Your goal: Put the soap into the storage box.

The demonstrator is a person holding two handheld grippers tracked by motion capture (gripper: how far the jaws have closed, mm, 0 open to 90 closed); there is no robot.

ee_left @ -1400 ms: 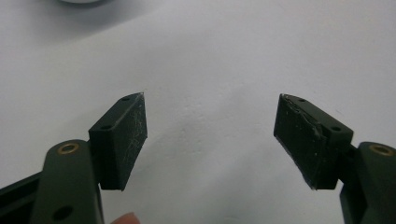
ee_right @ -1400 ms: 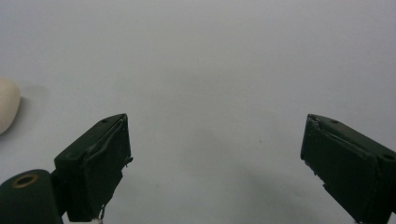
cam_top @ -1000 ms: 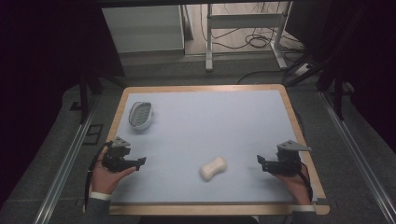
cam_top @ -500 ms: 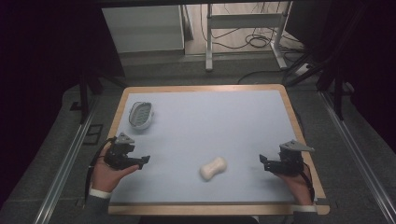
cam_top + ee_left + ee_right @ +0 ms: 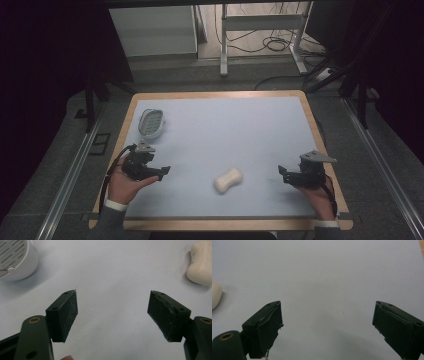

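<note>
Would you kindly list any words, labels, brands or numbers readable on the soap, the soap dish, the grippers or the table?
None: no readable text stands anywhere.
The soap is plain, with no stamp to be made out.
The soap dish bears slots, no lettering.
The left gripper, right gripper and table carry no labels.

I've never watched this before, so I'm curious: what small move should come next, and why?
Probably the left gripper should ease right toward the soap. Its jaws stand wide open with nothing between them, and in the left gripper view the soap lies just beyond the right jaw, untouched on the mat. The right gripper is open too, but points at bare mat. The dish waits at the far left.
</note>
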